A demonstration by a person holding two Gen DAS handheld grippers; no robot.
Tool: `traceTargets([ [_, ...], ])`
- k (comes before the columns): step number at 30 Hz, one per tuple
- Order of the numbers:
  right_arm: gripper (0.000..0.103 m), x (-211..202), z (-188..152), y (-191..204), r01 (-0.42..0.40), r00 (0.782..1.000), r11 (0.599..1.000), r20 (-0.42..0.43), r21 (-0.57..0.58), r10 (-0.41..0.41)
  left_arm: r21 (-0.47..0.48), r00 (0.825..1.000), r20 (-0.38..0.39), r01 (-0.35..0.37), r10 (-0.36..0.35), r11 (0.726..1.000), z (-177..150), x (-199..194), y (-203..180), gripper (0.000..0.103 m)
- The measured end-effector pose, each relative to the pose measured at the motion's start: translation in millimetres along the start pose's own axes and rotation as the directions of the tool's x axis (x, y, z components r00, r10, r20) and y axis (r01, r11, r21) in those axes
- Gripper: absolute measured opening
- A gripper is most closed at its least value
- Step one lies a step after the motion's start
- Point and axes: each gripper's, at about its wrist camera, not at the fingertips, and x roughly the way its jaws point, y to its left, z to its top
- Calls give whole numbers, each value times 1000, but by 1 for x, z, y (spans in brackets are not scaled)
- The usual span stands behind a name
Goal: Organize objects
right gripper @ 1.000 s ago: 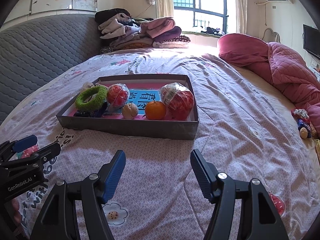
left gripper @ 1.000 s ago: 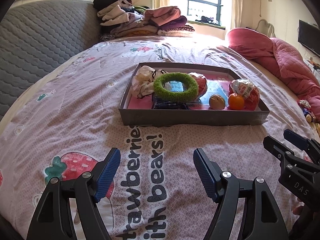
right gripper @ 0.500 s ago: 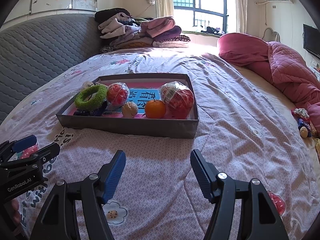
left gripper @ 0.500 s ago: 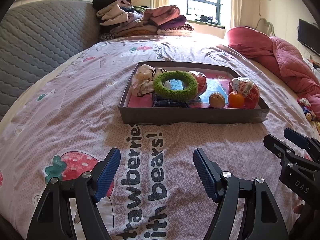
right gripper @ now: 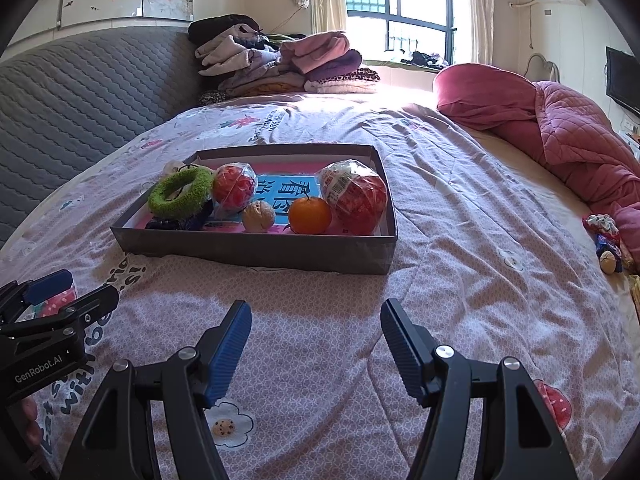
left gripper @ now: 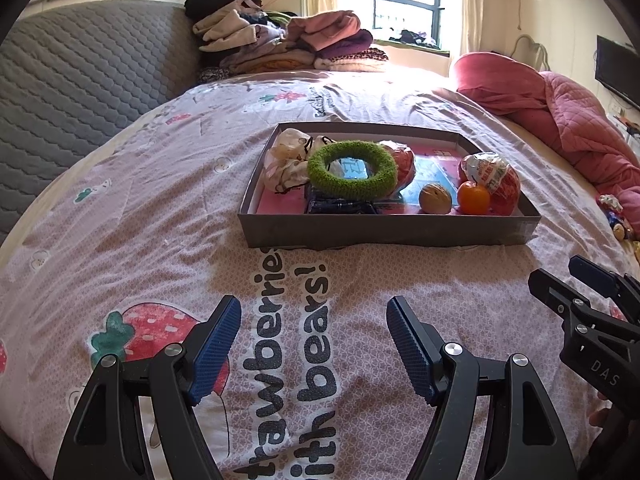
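Observation:
A grey shallow box point(left gripper: 384, 234) point(right gripper: 256, 254) lies on the bed ahead of both grippers. Inside it sit a green fuzzy ring point(left gripper: 351, 174) point(right gripper: 180, 192), a walnut point(left gripper: 435, 199) point(right gripper: 259, 217), an orange point(left gripper: 473, 198) point(right gripper: 309, 215), two red wrapped balls point(right gripper: 358, 196) point(right gripper: 234, 186), a pale cloth pouch point(left gripper: 286, 160) and a dark item point(left gripper: 340, 205) under the ring. My left gripper point(left gripper: 313, 340) hovers open over the sheet, short of the box, nothing between its fingers. My right gripper point(right gripper: 316, 344) is likewise open and empty, near the box's right front corner.
The bed carries a pink printed sheet point(left gripper: 160, 208). A grey quilted headboard point(right gripper: 80, 92) rises at left, folded clothes point(right gripper: 280, 64) are stacked at the far end, and a red quilt point(right gripper: 560, 120) lies at right with small toys point(right gripper: 606, 244) beside it.

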Motion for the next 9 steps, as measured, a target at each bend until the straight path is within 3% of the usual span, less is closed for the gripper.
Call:
traceTargets([
  [9, 67, 0, 0, 0, 3, 1000, 1000, -1, 3, -3, -6, 1000, 11, 0, 0, 1000, 0, -4, 1, 76],
])
